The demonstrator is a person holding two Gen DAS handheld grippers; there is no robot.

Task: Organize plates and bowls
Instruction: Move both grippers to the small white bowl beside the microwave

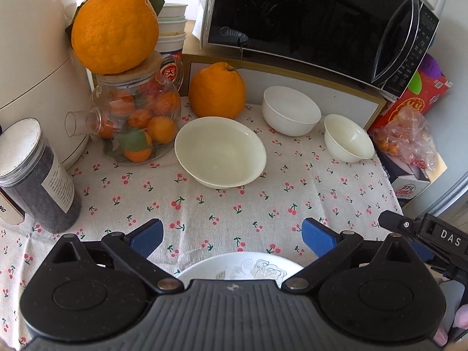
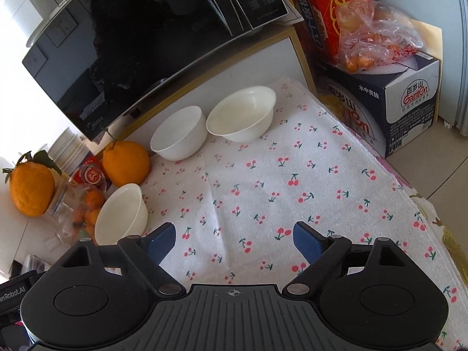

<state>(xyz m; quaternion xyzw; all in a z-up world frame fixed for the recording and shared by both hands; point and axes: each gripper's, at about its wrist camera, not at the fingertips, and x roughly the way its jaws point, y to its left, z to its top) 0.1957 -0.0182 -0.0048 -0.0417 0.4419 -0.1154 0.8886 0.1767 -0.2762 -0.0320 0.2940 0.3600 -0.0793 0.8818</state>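
Three plain bowls stand on the cherry-print cloth. A wide cream bowl [image 1: 220,152] [image 2: 121,215] is at centre, a white deep bowl [image 1: 289,110] [image 2: 179,133] behind it, and a small cream bowl [image 1: 348,138] [image 2: 242,114] to the right. A white plate with a grey rose print [image 1: 242,267] lies just under my left gripper [image 1: 232,235], which is open and empty. My right gripper [image 2: 234,241] is open and empty above bare cloth, with the wide bowl at its left fingertip. The right gripper's body shows at the right edge of the left wrist view [image 1: 424,231].
A black microwave [image 1: 316,20] sits on a raised shelf behind the bowls. Large oranges [image 1: 216,90] [image 1: 114,26], a glass jar of small oranges [image 1: 137,120], a dark canister [image 1: 38,178] and stacked cups stand at left. Boxes with a bag of fruit [image 2: 377,38] stand at right.
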